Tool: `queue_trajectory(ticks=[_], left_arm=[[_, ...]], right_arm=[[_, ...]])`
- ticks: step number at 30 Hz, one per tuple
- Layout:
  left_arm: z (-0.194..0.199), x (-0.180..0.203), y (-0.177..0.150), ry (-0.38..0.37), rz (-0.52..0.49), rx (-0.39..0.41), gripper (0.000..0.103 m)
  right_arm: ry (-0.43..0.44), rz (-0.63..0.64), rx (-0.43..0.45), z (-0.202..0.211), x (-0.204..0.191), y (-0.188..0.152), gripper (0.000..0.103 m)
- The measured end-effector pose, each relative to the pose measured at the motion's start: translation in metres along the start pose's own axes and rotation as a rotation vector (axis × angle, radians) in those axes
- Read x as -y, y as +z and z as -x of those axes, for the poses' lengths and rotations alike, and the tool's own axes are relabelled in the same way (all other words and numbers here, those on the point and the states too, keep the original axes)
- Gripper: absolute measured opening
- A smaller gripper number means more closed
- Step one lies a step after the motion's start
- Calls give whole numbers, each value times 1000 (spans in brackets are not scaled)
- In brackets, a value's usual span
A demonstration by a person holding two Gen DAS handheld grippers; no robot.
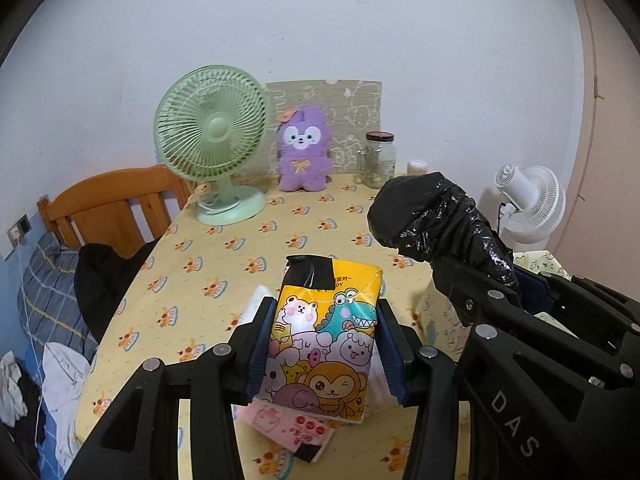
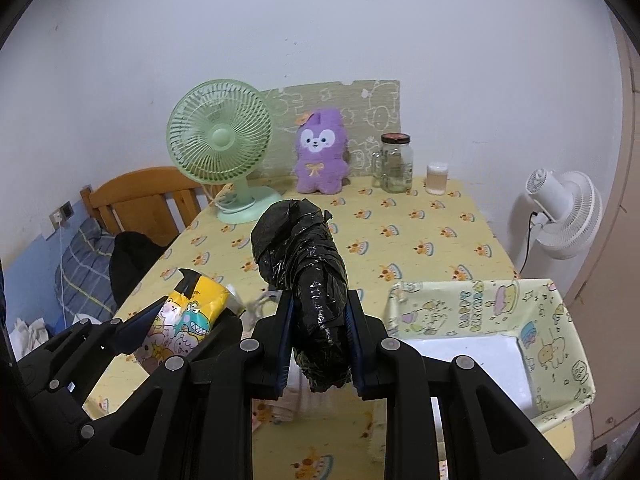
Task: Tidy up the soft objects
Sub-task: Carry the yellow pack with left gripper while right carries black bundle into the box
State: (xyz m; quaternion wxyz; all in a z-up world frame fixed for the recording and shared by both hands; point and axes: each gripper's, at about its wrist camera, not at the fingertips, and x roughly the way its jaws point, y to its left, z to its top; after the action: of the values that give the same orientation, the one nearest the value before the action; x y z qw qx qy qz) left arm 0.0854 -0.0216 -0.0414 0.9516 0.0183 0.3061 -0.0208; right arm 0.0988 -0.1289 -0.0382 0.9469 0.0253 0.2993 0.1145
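The left gripper (image 1: pixel 324 344), angled downward, clamped a yellow cartoon tissue pack (image 1: pixel 320 344) above the table (image 1: pixel 240 248). Beside it, the right gripper (image 2: pixel 320 344) gripped a black plastic-wrapped bundle (image 2: pixel 308 280) at the same tilt. To the right gripper's right sat a fabric storage box (image 2: pixel 560 344), its white floor bare. Beyond both stood a glass jar (image 2: pixel 396 162), contents unclear.

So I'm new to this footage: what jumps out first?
Up front, the left gripper clamps a bright yellow cartoon tissue pack, and the right gripper clamps a crinkly black plastic bundle. Behind them, on the yellow tablecloth, a purple plush toy sits beside a green fan.
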Motion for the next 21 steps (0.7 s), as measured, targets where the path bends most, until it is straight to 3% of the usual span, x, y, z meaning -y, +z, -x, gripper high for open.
queue_trajectory(ticks=[21], left_arm=[[-20,77,12,-100,-57,-8,50]], right_arm=[[-70,-51,25,14,79,-1,27]])
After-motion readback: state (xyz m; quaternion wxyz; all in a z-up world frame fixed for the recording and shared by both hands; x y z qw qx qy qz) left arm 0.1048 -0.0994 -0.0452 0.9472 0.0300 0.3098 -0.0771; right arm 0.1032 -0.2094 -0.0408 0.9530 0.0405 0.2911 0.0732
